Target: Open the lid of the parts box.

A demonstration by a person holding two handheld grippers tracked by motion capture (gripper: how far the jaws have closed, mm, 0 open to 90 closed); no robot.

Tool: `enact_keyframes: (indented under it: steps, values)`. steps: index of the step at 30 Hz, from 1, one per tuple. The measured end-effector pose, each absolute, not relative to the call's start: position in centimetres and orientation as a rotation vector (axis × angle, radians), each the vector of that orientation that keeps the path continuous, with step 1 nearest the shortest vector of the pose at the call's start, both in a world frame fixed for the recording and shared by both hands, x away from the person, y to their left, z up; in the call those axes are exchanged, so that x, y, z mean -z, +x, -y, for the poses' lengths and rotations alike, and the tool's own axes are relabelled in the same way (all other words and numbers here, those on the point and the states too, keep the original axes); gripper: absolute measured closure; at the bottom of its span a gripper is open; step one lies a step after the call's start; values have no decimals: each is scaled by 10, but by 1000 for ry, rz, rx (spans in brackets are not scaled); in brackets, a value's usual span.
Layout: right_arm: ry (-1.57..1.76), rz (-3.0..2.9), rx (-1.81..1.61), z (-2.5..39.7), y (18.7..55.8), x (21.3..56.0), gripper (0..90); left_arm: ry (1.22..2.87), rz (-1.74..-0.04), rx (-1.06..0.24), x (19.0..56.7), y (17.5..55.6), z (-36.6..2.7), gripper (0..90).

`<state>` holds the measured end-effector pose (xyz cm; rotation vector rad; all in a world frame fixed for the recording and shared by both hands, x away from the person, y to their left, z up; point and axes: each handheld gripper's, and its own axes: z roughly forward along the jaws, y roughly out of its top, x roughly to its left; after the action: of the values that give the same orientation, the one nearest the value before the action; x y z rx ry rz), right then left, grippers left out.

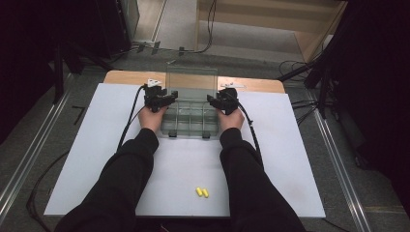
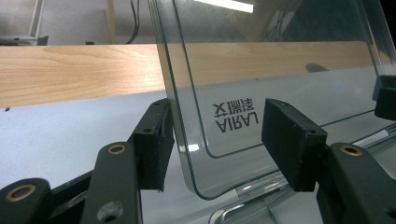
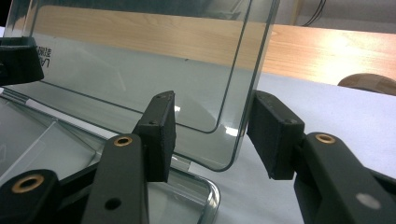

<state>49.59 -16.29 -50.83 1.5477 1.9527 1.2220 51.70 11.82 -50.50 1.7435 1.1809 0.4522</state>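
A clear plastic compartment box [image 1: 189,122] sits on the white sheet with its lid [image 1: 191,81] standing upright. My left gripper [image 1: 169,96] is at the lid's left edge and my right gripper [image 1: 212,100] at its right edge. In the left gripper view the lid [image 2: 280,60], printed with dark lettering, stands between the jaws of my open left gripper [image 2: 217,135], close to the left pad [image 2: 154,140]. In the right gripper view the lid's edge [image 3: 243,93] stands between the jaws of my open right gripper [image 3: 212,135], near the right pad [image 3: 275,135]. Neither pair of jaws is pressed on the lid.
Two small yellow pieces [image 1: 202,192] lie on the white sheet [image 1: 290,159] near the front edge, between the person's forearms. A wooden table edge [image 1: 130,77] runs behind the box. Cables trail back from both grippers.
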Motion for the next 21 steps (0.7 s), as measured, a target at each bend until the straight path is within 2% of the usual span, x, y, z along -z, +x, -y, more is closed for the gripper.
enact_keyframes:
  steps: [10,12,21]
  values:
    - [1555,-1967,-1212,162,497,509,454,1758,-1185,-458,505,517,-116,403]
    - [1570,-1962,-1216,163,497,510,436,1759,-1185,-459,505,517,-116,372]
    - [1581,-1957,-1221,164,498,510,425,1751,-1193,-438,506,518,-118,372]
